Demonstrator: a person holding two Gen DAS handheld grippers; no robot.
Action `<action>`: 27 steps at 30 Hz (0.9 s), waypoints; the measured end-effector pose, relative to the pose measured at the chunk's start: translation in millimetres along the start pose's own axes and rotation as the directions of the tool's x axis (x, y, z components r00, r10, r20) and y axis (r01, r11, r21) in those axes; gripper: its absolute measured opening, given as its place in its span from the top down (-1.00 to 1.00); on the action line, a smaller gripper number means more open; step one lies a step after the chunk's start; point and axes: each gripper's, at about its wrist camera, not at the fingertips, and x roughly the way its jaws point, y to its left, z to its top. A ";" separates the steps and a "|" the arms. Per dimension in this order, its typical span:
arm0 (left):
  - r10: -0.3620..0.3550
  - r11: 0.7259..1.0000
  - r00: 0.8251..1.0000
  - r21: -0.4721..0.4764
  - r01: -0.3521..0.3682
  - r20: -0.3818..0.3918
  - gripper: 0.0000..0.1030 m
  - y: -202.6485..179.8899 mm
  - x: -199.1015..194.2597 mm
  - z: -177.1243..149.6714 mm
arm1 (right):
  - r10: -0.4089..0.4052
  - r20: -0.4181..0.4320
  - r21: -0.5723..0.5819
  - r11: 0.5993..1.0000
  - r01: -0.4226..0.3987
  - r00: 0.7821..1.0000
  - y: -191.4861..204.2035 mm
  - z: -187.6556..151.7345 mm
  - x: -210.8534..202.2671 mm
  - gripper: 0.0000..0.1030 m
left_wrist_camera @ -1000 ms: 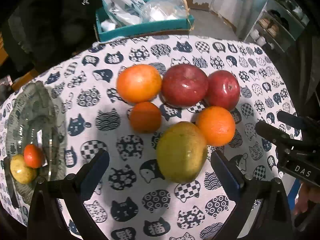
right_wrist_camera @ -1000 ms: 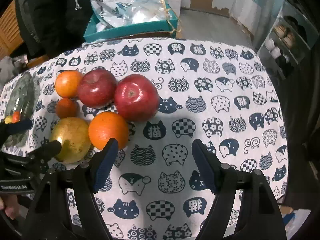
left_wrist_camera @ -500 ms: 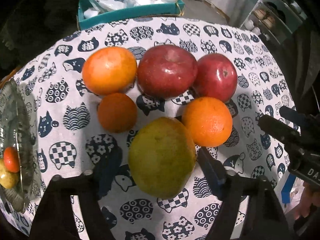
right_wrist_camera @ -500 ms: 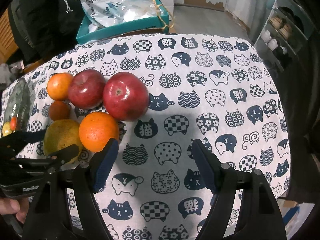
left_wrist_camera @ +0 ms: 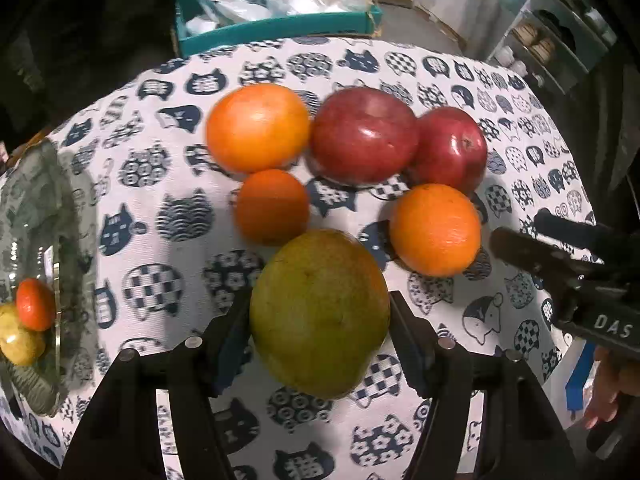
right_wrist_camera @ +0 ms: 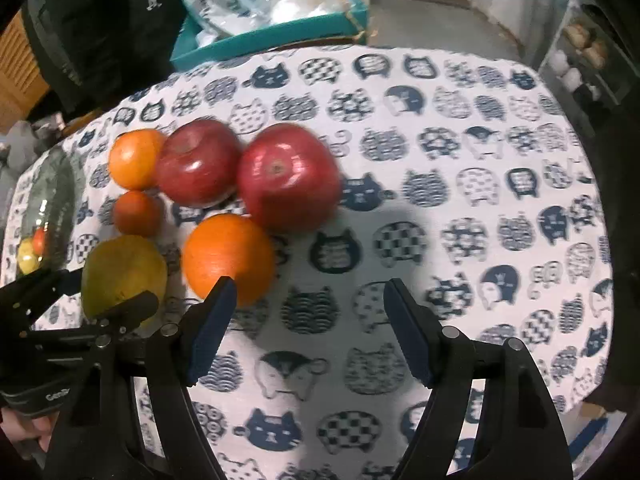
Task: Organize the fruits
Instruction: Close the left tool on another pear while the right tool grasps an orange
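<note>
A green-yellow mango (left_wrist_camera: 320,312) lies on the cat-print tablecloth (left_wrist_camera: 160,160), nearest of a cluster of fruit. My left gripper (left_wrist_camera: 318,300) straddles it, jaws closing, both pads against its sides. Behind it sit a small orange (left_wrist_camera: 272,206), a bigger orange (left_wrist_camera: 258,128), two red apples (left_wrist_camera: 364,140) (left_wrist_camera: 452,148) and another orange (left_wrist_camera: 436,230). My right gripper (right_wrist_camera: 309,286) hovers open over bare cloth just right of that orange (right_wrist_camera: 228,258), nothing between its fingers. In the right wrist view the mango (right_wrist_camera: 124,276) shows held in the left gripper (right_wrist_camera: 92,300).
A glass dish (left_wrist_camera: 44,200) at the table's left edge holds a small orange fruit (left_wrist_camera: 34,304) and a yellow one (left_wrist_camera: 20,342). A teal box (left_wrist_camera: 280,26) of plastic bags stands beyond the far edge. Shelves stand at the far right.
The left gripper's jaws have come in from wide apart to touch both sides of the mango, and it has drawn closer to the fruit. The right gripper stays open, barely moved.
</note>
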 end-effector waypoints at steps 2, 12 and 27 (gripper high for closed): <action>0.013 1.000 1.000 -0.007 -0.013 0.010 -0.31 6.0 -4.6 -0.8 | 0.022 -0.013 -0.012 1.000 -0.022 1.000 7.8 1.8 6.4 -0.48; 0.031 0.998 0.999 -0.062 -0.029 0.024 -0.31 36.8 -15.2 -7.1 | 0.074 -0.038 -0.052 0.996 -0.076 0.997 34.6 10.3 21.3 -0.48; 0.035 0.994 0.999 -0.107 -0.031 0.037 -0.31 60.5 -21.2 -13.4 | 0.037 -0.090 -0.064 0.997 -0.043 0.995 49.0 14.7 63.2 -0.24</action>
